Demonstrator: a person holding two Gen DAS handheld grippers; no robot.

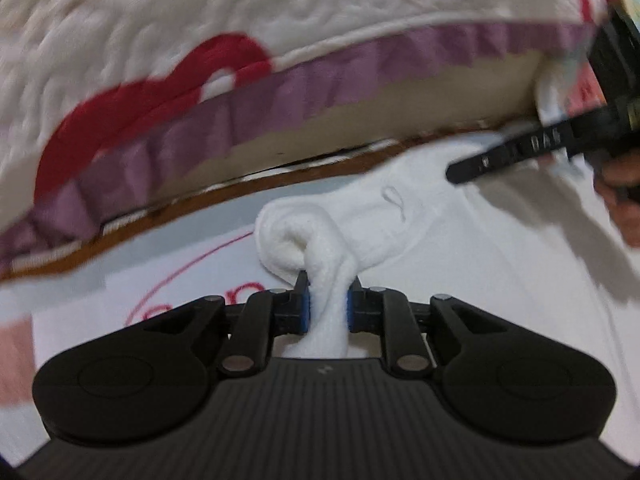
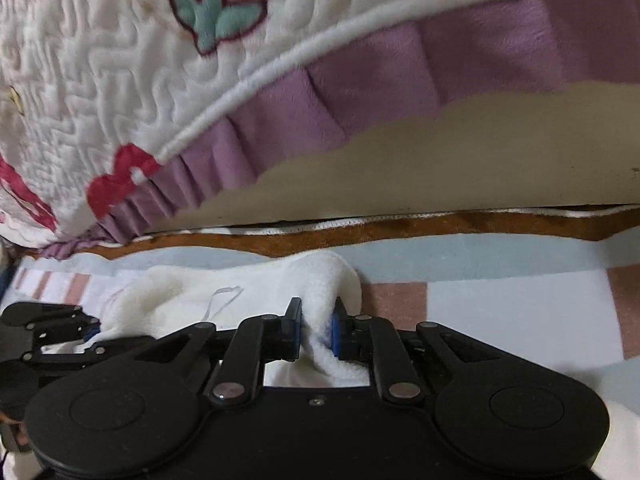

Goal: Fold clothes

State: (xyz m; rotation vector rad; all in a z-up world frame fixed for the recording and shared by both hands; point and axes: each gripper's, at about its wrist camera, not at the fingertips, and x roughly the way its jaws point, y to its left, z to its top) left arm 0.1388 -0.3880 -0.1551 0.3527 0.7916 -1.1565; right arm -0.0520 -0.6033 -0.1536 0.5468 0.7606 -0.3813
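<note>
1. A home, most likely a bedroom.
2. A quilted white bedspread [image 2: 100, 92] with flower patches and a purple ruffle [image 2: 360, 88] covers a bed.
3. Below the ruffle shows the cream bed side [image 2: 460, 160].
4. Beneath the bed lies a pastel checked blanket [image 2: 500, 300] with brown trim.

A big white quilted blanket [image 2: 120, 92] with a purple frill [image 2: 360, 80] hung over a bed. Below lay a checked blue and pink sheet [image 2: 500, 308].
</note>
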